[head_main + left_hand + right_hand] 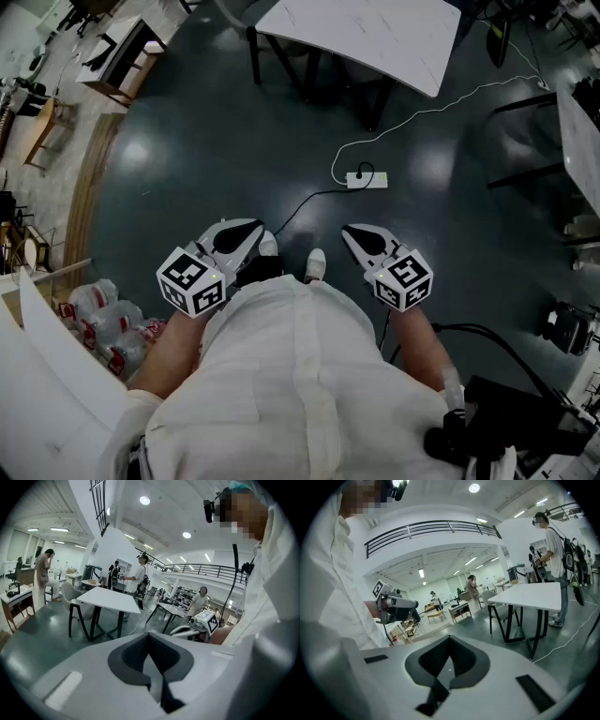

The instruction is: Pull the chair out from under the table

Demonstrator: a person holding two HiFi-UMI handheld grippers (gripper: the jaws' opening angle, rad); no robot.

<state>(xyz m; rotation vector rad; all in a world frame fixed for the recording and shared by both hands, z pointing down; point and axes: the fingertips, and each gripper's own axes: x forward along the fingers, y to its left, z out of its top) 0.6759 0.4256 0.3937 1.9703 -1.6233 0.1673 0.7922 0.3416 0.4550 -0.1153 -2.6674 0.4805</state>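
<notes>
A white table (361,33) stands across the dark floor at the top of the head view, with dark legs showing under it. The tabletop hides most of the chair there. In the left gripper view a pale grey chair (75,597) is tucked at the table's (110,599) far left side. The right gripper view shows the same chair (501,604) behind the table (534,595). My left gripper (251,236) (150,637) and right gripper (361,234) (450,639) are held at waist height, well short of the table. Both are shut with nothing in them.
A power strip (367,179) with a white cable lies on the floor between me and the table. Wrapped bottles (108,323) sit at lower left, and black gear (511,422) at lower right. Another table (581,141) is on the right. Several people stand farther off.
</notes>
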